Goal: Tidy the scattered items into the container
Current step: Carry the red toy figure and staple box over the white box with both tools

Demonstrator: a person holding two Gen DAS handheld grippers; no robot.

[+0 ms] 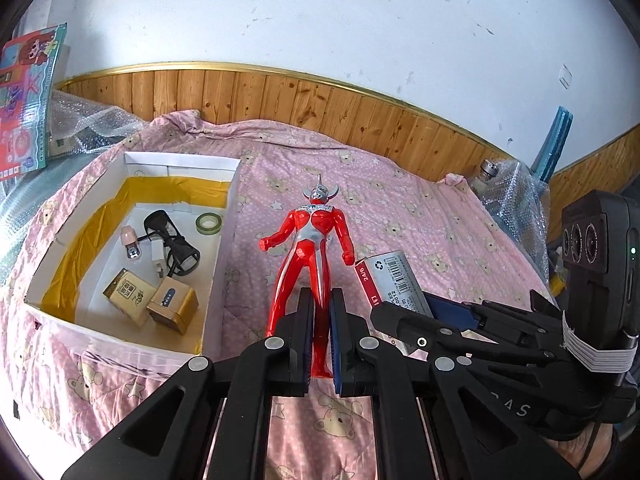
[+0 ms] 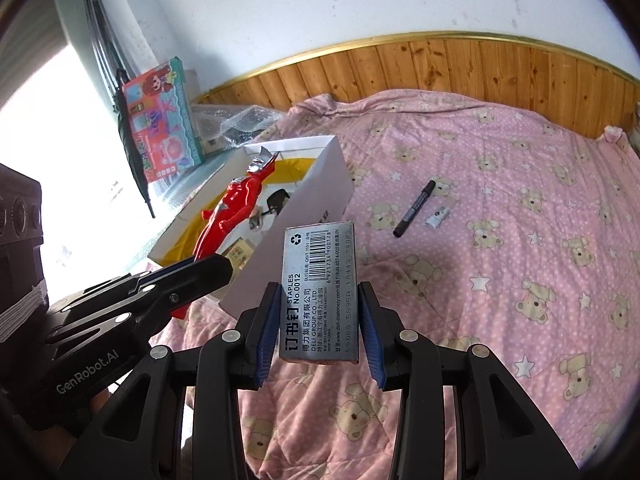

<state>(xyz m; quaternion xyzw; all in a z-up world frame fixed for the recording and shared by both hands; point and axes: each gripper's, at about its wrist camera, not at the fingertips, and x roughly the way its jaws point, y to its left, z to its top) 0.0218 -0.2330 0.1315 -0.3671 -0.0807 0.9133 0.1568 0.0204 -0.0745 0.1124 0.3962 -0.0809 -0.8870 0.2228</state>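
Between the pads of my left tool [image 1: 320,312] I am pinching the red toy figure [image 1: 310,248] by one leg, its horned silver head pointing away from me. It hangs above the bed, just right of the white box [image 1: 224,256] I am tidying into; I judge that holding it by the leg lets me swing the long body over the rim and lay it down lengthwise. My right tool [image 2: 319,322] is pressed onto the grey box of staples [image 2: 318,292] by its two long sides, label up, raised off the quilt near the box's near right corner, so both loads look ready to go in one after the other.

Inside the box, which has yellow lining along its walls, I can see dark glasses [image 1: 172,240], a roll of green tape [image 1: 211,222], a white charger [image 1: 158,256] and two small tan cartons [image 1: 154,300] already lying on the floor of it. Farther right on the bed a black marker [image 2: 415,208] and a small white packet [image 2: 439,216] lie just beside each other, not yet collected.

Everything sits on a pink quilt [image 2: 500,264] printed with bears and stars, spread over a bed with a wooden board [image 1: 280,92] along the far side under a scuffed white wall. A bright toy carton [image 2: 164,120] and bubble wrap [image 2: 236,120] stand at the far left, by a sunlit window.
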